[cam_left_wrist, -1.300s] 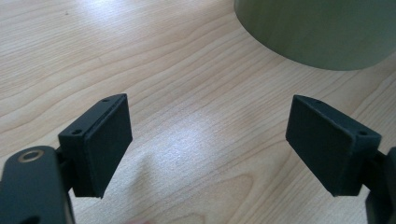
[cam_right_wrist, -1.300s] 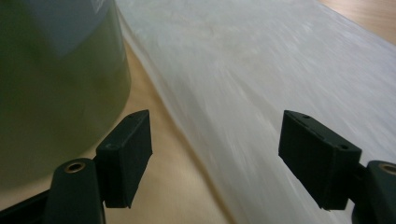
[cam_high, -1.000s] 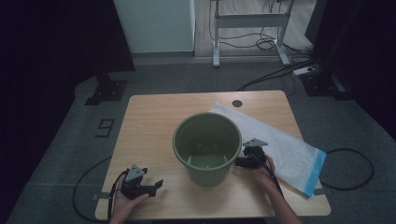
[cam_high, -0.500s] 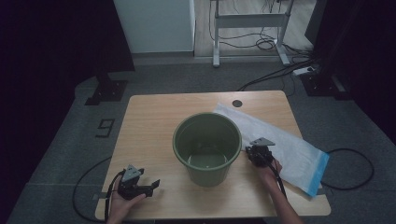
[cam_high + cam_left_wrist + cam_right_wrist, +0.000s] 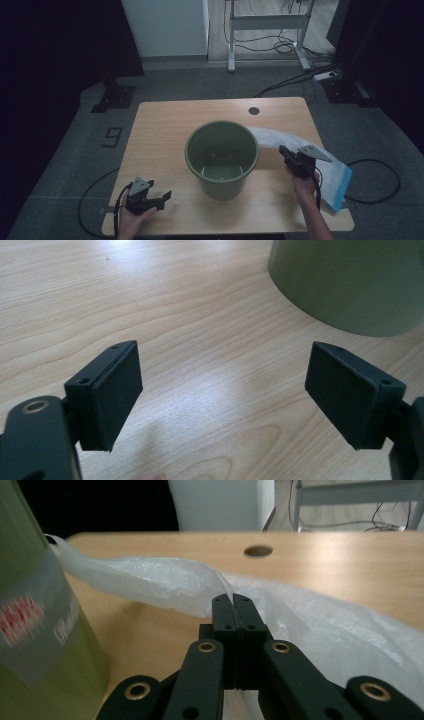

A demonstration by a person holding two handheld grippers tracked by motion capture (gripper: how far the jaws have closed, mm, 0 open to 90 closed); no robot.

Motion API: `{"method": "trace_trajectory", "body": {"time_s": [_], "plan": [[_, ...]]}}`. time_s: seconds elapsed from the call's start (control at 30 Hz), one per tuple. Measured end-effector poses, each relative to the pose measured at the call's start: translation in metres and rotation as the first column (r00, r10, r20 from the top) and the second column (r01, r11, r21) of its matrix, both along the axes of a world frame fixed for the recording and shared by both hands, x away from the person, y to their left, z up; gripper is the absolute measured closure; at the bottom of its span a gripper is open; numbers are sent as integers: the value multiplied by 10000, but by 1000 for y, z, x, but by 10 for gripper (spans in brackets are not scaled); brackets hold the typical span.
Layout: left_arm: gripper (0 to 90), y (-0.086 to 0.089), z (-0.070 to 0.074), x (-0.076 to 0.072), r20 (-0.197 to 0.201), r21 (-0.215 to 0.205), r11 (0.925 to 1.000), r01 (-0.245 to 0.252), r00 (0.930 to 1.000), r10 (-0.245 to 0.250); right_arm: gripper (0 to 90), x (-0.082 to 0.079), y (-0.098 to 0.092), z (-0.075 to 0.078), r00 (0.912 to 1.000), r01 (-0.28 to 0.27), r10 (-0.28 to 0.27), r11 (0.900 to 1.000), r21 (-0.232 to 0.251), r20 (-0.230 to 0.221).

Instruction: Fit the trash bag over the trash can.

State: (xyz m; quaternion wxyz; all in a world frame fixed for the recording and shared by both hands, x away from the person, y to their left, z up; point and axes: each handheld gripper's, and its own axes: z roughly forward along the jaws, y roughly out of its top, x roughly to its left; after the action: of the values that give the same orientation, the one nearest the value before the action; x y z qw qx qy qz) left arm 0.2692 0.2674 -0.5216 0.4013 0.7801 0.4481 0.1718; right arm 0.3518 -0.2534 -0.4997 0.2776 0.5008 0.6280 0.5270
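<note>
now | right gripper (image 5: pixel 285 151): jaws pinched on plastic bag (image 5: pixel 150 582) edge, beside green bucket (image 5: pixel 222 156), likely to line it | left gripper (image 5: pixel 165 197): jaws wide, empty, resting on table (image 5: pixel 160 125), probably waiting to help spread bag

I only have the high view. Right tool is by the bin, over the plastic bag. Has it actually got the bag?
Observer: Yes. In the right gripper view the right tool has its jaws pressed together on a fold of the white plastic bag, which lifts off the table at the pinch.
Operator: Anything on the bin I can't see from above?
Observer: The green bin has a clear label with red print on its side wall, facing the right tool.
Operator: And the left tool?
Observer: The left gripper view shows the left tool with its jaws wide apart over bare wood, nothing between them.
</note>
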Motion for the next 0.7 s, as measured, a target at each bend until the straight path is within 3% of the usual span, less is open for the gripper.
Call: {"method": "trace_trajectory", "body": {"time_s": [0.1, 0.13, 0.23, 0.37, 0.57, 0.7], "plan": [[150, -3, 1, 0, 54, 6, 10000, 74, 10000, -74, 888, -5, -10, 13, 9982, 317, -340, 9984, 462, 490], [150, -3, 1, 0, 64, 16, 10000, 96, 9999, -97, 888, -5, -10, 13, 9982, 317, -340, 9984, 462, 490], [149, -2, 1, 1, 88, 112, 9999, 24, 10000, -25, 888, -10, -13, 24, 9924, 408, -480, 9970, 656, 1136], [154, 4, 3, 0, 121, -155, 9996, -231, 9997, 233, 889, -17, -15, 42, 9854, 444, -579, 9952, 869, 1599], [156, 8, 6, 0, 177, -490, 9981, -362, 9992, 372, 889, -25, -12, 63, 9771, 261, -468, 9945, 1016, 2075], [156, 8, 6, 0, 179, -490, 9983, -328, 9993, 337, 889, -28, -12, 73, 9728, 238, -431, 9959, 870, 2276]]}}
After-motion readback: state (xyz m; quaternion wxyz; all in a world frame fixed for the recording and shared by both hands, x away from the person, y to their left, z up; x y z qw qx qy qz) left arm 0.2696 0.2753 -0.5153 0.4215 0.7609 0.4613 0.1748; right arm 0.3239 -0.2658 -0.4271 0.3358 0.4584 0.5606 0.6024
